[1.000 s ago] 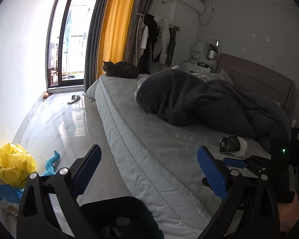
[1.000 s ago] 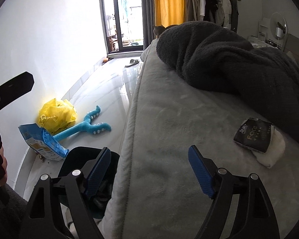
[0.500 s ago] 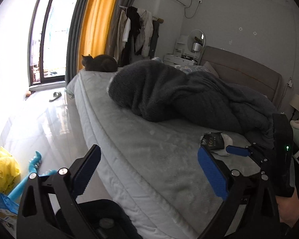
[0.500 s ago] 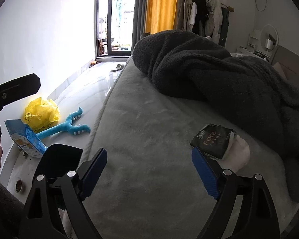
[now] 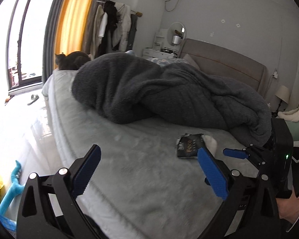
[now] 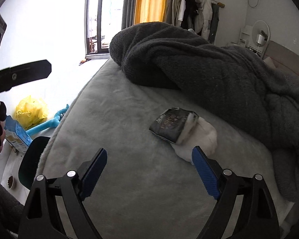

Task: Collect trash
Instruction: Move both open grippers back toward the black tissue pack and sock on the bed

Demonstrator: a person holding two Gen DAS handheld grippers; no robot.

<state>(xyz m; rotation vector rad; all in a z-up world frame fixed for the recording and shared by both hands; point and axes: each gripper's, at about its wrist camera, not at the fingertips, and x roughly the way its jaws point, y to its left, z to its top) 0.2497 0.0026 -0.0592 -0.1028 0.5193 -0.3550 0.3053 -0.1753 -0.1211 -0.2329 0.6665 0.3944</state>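
While the right gripper (image 6: 149, 171) hovers spread and empty, the black tissue pack (image 6: 172, 124) lies just beyond its right finger, mid-bed (image 6: 119, 119), beside the blanket (image 6: 209, 69)

left claw (image 5: 147, 171): jaws wide, empty | right claw (image 6: 149, 169): jaws wide, empty

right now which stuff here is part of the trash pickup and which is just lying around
For the job:
- black tissue pack on the bed
- white tissues beside it
- black bin by the bed

Just lying about:
- dark blanket
- cat
- blue toy
- slipper
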